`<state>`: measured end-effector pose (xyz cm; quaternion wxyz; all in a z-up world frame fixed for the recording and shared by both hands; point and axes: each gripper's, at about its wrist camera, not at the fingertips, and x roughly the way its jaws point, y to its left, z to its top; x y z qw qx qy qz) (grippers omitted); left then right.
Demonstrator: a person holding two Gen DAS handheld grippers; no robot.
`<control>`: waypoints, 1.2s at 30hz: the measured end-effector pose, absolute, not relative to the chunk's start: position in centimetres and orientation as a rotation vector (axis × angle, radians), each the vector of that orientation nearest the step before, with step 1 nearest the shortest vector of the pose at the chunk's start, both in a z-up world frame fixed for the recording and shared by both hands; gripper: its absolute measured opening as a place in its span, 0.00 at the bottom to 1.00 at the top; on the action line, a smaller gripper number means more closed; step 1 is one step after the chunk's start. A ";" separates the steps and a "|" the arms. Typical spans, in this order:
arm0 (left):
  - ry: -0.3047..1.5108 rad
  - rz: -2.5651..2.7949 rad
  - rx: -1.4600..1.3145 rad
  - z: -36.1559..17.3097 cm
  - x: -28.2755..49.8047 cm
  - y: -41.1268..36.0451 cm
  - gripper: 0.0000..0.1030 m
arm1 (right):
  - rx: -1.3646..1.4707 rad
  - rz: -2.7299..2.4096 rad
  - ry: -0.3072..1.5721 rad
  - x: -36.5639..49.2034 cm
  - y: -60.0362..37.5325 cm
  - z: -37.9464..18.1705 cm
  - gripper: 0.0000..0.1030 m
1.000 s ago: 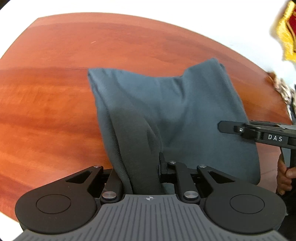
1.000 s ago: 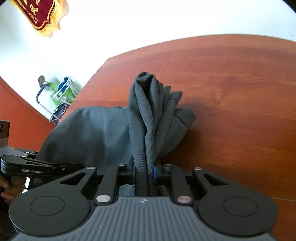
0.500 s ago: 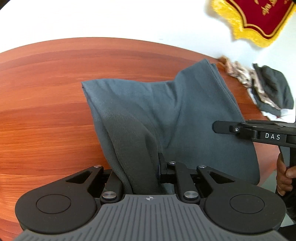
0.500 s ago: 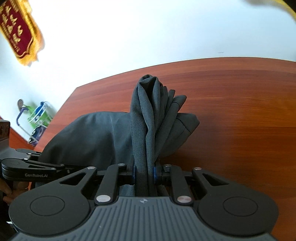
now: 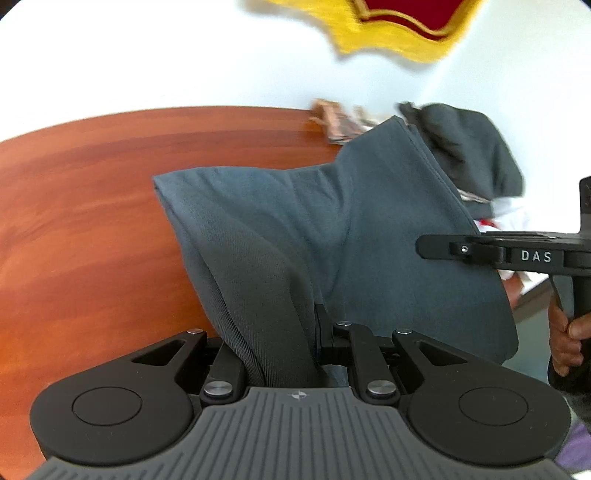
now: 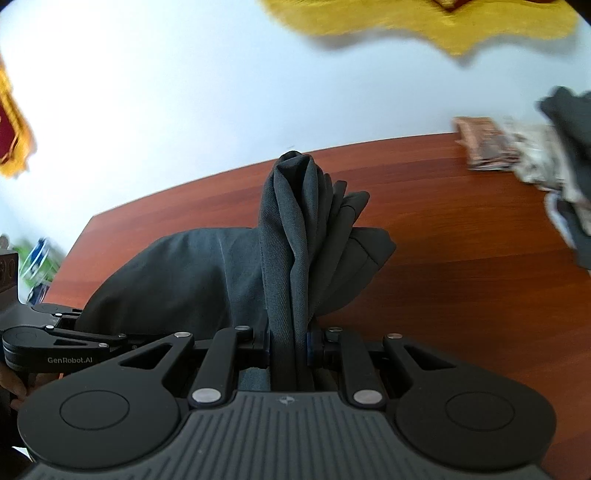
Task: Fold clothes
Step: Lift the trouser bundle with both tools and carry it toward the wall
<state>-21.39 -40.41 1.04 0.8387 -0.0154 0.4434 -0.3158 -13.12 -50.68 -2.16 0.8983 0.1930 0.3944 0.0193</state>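
A dark grey garment hangs lifted over the red-brown wooden table, stretched between both grippers. My left gripper is shut on a bunched fold of it, with cloth filling the gap between its jaws. In the right wrist view the same grey garment rises in a pleated ridge from my right gripper, which is shut on it. The right gripper also shows at the right edge of the left wrist view, a hand on its handle. The left gripper's body shows at the lower left of the right wrist view.
A pile of other clothes, dark grey over patterned and white pieces, lies at the table's far right. Red pennants with yellow fringe hang on the white wall. A green and blue rack stands beyond the table's left edge.
Both grippers have tilted upward and swung right with the garment still held; the wall, the pennants and the clothes pile have come into view, and less table shows.
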 end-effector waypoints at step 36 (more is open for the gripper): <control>0.539 -0.750 -0.077 20.3 -10.1 -81.8 0.15 | 0.240 0.101 0.483 -18.4 -101.5 21.3 0.17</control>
